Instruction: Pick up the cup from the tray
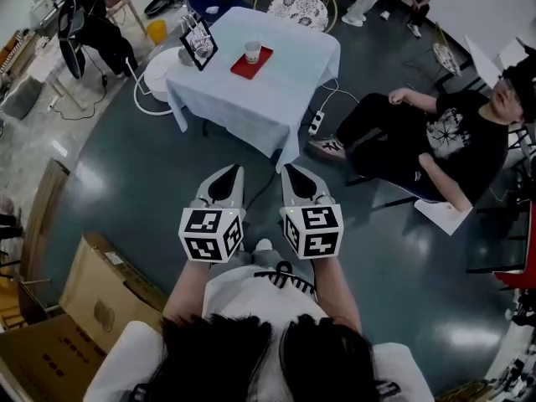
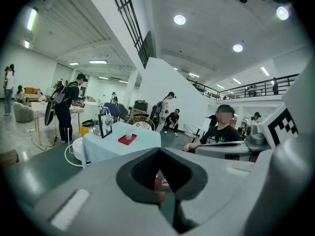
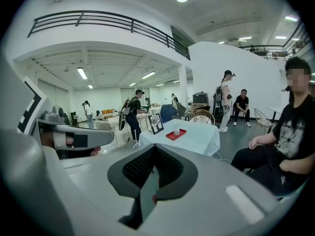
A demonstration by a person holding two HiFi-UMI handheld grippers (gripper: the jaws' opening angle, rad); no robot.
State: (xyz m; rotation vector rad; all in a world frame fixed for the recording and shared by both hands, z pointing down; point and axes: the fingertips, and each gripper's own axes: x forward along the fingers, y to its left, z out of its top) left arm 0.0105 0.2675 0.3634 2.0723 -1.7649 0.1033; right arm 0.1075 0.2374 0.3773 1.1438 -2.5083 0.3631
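Head view: I'm holding the left gripper (image 1: 228,174) and right gripper (image 1: 295,174) side by side low in front of me, over the dark floor, both clenched with nothing in them. The cup (image 1: 252,52) sits on the red tray (image 1: 265,59) on the blue-clothed table (image 1: 276,90), well apart from both grippers, with a picture frame (image 1: 199,44) just beside the tray. A seated person (image 1: 435,141) is off to the right, cardboard boxes (image 1: 92,291) at the left.

Left gripper view: jaws together, empty. Cup (image 2: 129,133) far off on its tray, left of centre.

Right gripper view: jaws pressed together, nothing between them. Cup (image 3: 176,130) upright on the tray, straight ahead in the distance.
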